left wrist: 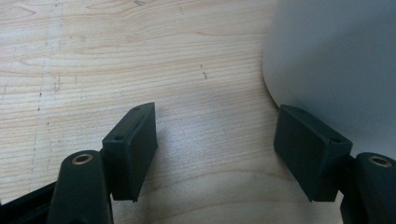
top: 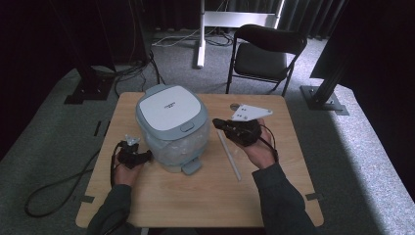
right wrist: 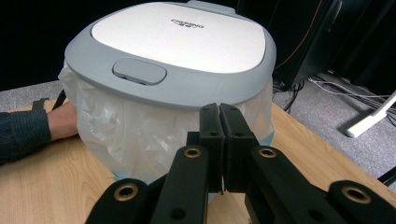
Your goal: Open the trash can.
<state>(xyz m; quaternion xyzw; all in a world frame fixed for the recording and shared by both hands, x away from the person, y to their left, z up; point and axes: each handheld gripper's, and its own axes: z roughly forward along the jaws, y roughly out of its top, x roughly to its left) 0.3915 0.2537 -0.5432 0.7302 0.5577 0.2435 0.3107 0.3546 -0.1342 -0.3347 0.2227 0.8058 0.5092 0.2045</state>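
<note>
The right claw (right wrist: 219, 140), jaws pressed together and empty, pointed at the bin (right wrist: 173, 70); the left claw (left wrist: 215, 144) stood wide beside it. Best steady the bin, then press the lid button (right wrist: 139, 71) just above squarely.

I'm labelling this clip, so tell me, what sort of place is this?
Probably a recording studio or lab, not a home: a lone wooden table holding a lidded bin, black curtains around it, a folding chair and cables on grey carpet.
</note>
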